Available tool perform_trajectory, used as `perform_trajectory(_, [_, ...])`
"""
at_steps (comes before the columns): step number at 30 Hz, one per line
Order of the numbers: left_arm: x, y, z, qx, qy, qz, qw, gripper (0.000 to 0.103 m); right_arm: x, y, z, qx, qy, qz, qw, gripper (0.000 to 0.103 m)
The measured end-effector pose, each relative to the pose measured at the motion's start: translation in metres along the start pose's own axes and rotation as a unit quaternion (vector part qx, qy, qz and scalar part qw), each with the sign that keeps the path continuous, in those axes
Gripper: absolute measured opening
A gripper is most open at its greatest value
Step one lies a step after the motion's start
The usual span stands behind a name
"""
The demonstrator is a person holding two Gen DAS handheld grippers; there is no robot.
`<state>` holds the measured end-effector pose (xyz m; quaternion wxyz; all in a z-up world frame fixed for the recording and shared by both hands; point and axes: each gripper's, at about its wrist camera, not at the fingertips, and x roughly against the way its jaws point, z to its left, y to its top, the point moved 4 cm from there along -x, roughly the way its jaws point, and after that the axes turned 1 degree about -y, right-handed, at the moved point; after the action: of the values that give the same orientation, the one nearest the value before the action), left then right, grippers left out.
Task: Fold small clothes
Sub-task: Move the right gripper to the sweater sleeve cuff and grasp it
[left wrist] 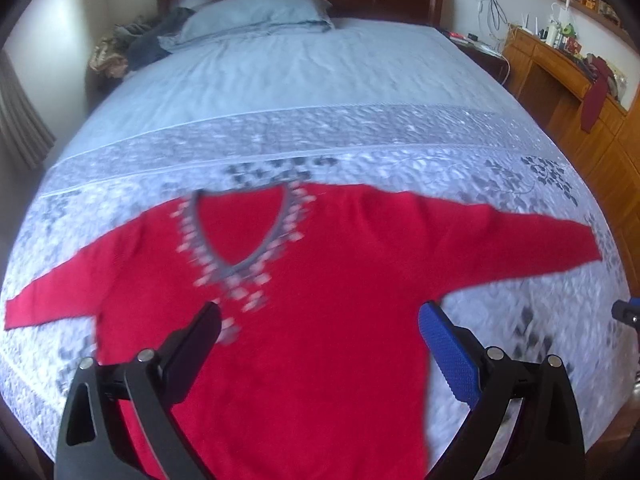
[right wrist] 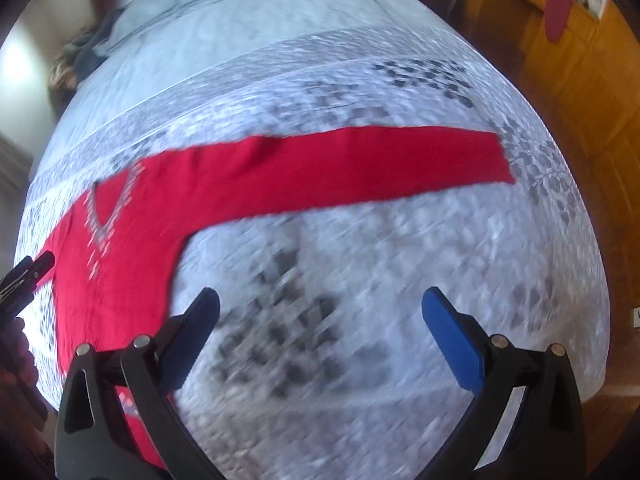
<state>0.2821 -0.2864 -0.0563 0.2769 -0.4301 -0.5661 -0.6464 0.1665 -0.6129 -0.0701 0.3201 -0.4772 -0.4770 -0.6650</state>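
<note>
A small red V-neck sweater (left wrist: pixel 320 280) with a grey beaded collar lies flat, face up, on the bed, both sleeves spread out to the sides. My left gripper (left wrist: pixel 320 320) is open and empty, hovering above the sweater's body. My right gripper (right wrist: pixel 320 308) is open and empty above the bare bedspread, to the right of the sweater's body and below its right sleeve (right wrist: pixel 360 168). The sweater's body shows at the left of the right wrist view (right wrist: pixel 120 248). The left gripper's tip (right wrist: pixel 38 266) shows there at the left edge. Both views are motion-blurred.
The bed (left wrist: pixel 320 80) has a grey-blue patterned spread, a pillow (left wrist: pixel 256 12) and a pile of dark clothes (left wrist: pixel 152 40) at its head by a dark headboard. A wooden desk and cabinets (left wrist: pixel 568 76) stand along the right side, with a red cloth (left wrist: pixel 596 96) hanging over them.
</note>
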Motion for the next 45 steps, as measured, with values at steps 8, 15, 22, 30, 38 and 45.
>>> perform_trajectory(8, [-0.09, 0.04, -0.118, -0.025, -0.02, 0.048, 0.9983, 0.099, -0.058, 0.065, -0.106, -0.054, 0.005, 0.036, 0.998, 0.1])
perform_trajectory(15, [-0.13, 0.046, -0.155, -0.033, -0.016, 0.067, 0.9971, 0.099, -0.096, 0.087, -0.173, -0.109, 0.014, 0.052, 0.993, 0.099])
perform_trajectory(22, [-0.142, 0.049, -0.159, -0.032, -0.014, 0.07, 0.9969, 0.099, -0.118, 0.088, -0.193, -0.136, 0.054, 0.07, 0.987, 0.076])
perform_trajectory(30, [-0.134, 0.049, -0.134, -0.039, 0.003, 0.06, 0.9974, 0.099, -0.114, 0.087, -0.204, -0.171, 0.091, 0.052, 0.98, 0.01])
perform_trajectory(38, [-0.125, 0.045, -0.087, -0.016, 0.008, 0.071, 0.9974, 0.099, -0.074, 0.1, -0.096, -0.037, 0.101, 0.014, 0.994, 0.009])
perform_trajectory(45, [-0.117, 0.042, -0.043, 0.015, 0.013, 0.078, 0.9968, 0.099, -0.095, 0.086, 0.053, 0.08, 0.128, 0.037, 0.988, 0.029])
